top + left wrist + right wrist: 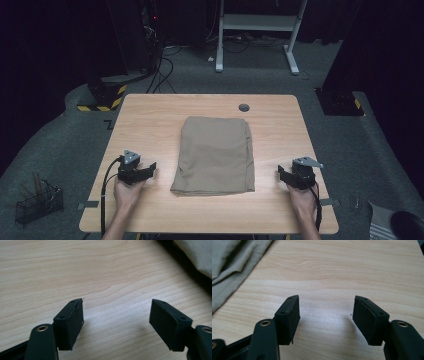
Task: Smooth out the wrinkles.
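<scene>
A folded khaki cloth [215,155] lies flat in the middle of the wooden table [150,115]. My left gripper [150,169] rests low over the table to the cloth's left, jaws open and empty; in the left gripper view its open jaws [117,312] frame bare wood, with the cloth's edge [197,252] at the top right. My right gripper [281,173] sits to the cloth's right, also open and empty. In the right gripper view the gripper [325,310] faces bare wood, the cloth [229,267] at the upper left.
A small grey grommet [243,107] sits near the table's far edge. A wire basket [37,200] stands on the floor at the left, cables [162,70] and a white desk frame [257,25] beyond the table, yellow-black striped bases [102,97] at the sides.
</scene>
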`<action>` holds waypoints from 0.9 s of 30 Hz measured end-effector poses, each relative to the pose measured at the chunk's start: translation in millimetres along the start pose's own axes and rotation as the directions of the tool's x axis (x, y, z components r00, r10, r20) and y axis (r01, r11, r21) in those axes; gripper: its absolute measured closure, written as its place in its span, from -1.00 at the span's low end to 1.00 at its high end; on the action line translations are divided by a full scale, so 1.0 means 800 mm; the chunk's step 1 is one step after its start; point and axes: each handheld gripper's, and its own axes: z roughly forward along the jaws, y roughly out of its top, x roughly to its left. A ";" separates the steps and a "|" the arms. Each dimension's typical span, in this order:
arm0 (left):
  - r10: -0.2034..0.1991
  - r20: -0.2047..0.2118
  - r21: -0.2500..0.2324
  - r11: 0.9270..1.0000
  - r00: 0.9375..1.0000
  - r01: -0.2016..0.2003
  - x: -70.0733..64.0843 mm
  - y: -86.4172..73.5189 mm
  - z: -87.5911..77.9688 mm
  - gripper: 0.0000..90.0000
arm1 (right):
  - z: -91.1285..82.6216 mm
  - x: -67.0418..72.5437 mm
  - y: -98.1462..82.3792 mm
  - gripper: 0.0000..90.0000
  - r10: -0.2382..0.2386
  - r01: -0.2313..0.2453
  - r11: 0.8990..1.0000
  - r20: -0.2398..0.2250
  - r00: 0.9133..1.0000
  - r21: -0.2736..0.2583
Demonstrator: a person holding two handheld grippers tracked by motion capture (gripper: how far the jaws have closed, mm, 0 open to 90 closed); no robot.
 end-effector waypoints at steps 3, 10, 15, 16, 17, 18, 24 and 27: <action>-0.003 -0.008 -0.007 1.000 1.000 0.003 0.002 0.000 -0.001 -0.39 | 0.002 -0.001 0.000 -0.13 -0.004 0.004 1.000 0.004 1.000 0.004; 0.024 -0.024 0.043 0.999 0.999 -0.023 -0.001 0.003 0.005 -0.44 | 0.003 -0.002 0.000 -0.18 -0.010 0.010 1.000 0.015 1.000 0.022; 0.012 -0.022 0.048 0.999 1.000 -0.010 0.000 0.002 0.006 -0.48 | 0.003 0.001 -0.001 -0.26 -0.002 0.001 1.000 0.047 0.999 0.023; 0.011 -0.022 0.048 0.999 1.000 -0.010 0.000 0.002 0.006 -0.48 | 0.003 0.003 -0.001 -0.24 -0.017 0.016 1.000 0.052 0.999 0.021; 0.011 -0.022 0.048 0.999 1.000 -0.010 0.000 0.002 0.006 -0.48 | 0.002 0.004 -0.001 -0.24 -0.025 0.024 1.000 0.055 0.998 0.019; 0.012 -0.022 0.048 0.999 1.000 -0.011 0.000 0.002 0.006 -0.48 | 0.002 0.004 -0.001 -0.24 -0.025 0.024 1.000 0.054 0.998 0.019; 0.011 -0.021 0.048 0.999 1.000 -0.010 0.000 0.002 0.006 -0.48 | 0.003 -0.001 0.000 -0.26 0.002 -0.003 1.000 0.016 1.000 0.028; 0.011 -0.021 0.048 0.999 1.000 -0.010 0.000 0.002 0.006 -0.48 | 0.003 -0.001 0.000 -0.26 0.002 -0.003 1.000 0.013 1.000 0.028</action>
